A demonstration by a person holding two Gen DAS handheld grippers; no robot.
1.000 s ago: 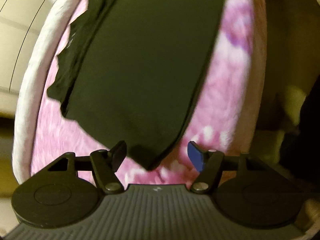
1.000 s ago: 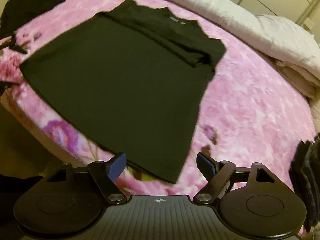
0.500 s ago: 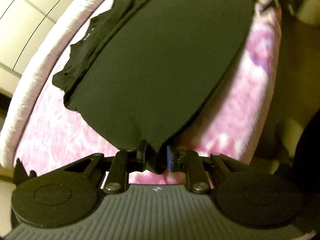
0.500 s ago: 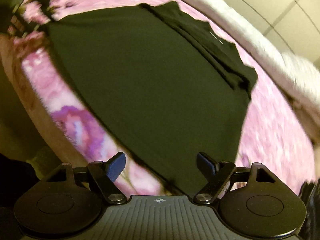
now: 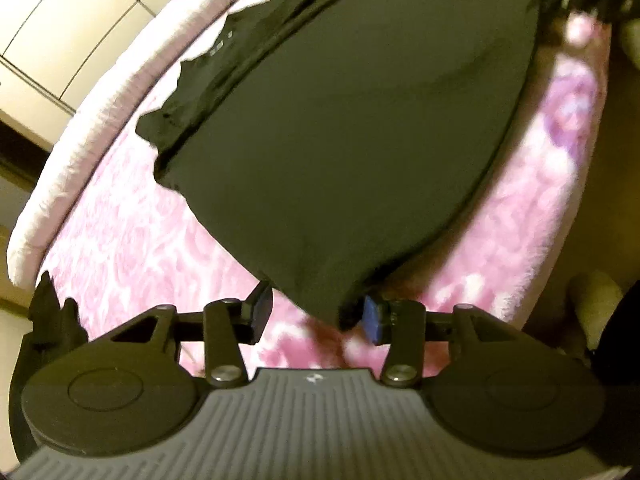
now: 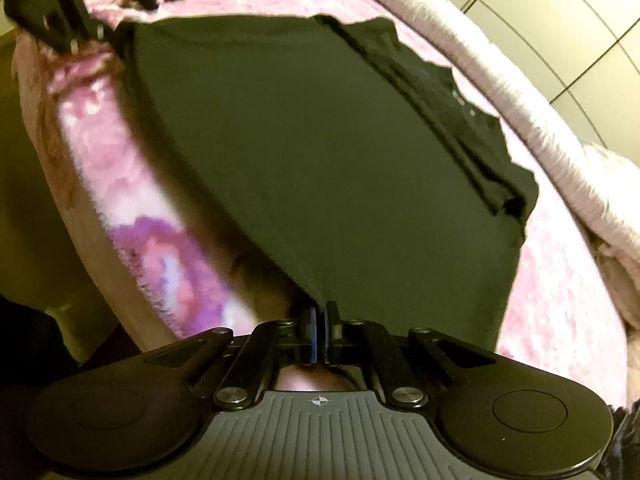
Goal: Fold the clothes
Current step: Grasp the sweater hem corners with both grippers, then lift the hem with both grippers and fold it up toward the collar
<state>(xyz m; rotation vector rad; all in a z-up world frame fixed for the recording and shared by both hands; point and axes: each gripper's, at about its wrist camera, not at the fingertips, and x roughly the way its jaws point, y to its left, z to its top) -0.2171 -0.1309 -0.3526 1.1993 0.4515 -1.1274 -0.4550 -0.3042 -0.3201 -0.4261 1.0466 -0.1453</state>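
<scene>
A black T-shirt (image 5: 352, 128) lies flat on a pink floral blanket (image 5: 132, 240), its sleeves folded in along the far edge. My left gripper (image 5: 318, 314) is open, with the shirt's near hem corner hanging between its blue pads. In the right wrist view the same shirt (image 6: 320, 160) fills the middle. My right gripper (image 6: 320, 332) is shut on the shirt's near hem, which lifts slightly off the blanket (image 6: 160, 264). The left gripper (image 6: 60, 28) shows at the far top left of that view, by the other corner.
A white rolled duvet (image 6: 560, 128) runs along the far side of the bed, with pale cupboard panels (image 5: 60, 20) behind it. The bed edge drops to a dim floor (image 6: 32, 200). Dark clothing lies at the right edge (image 6: 624, 432).
My left gripper closed on the hem corner half a second ago and has now opened again. My right gripper moved in and shut on the hem.
</scene>
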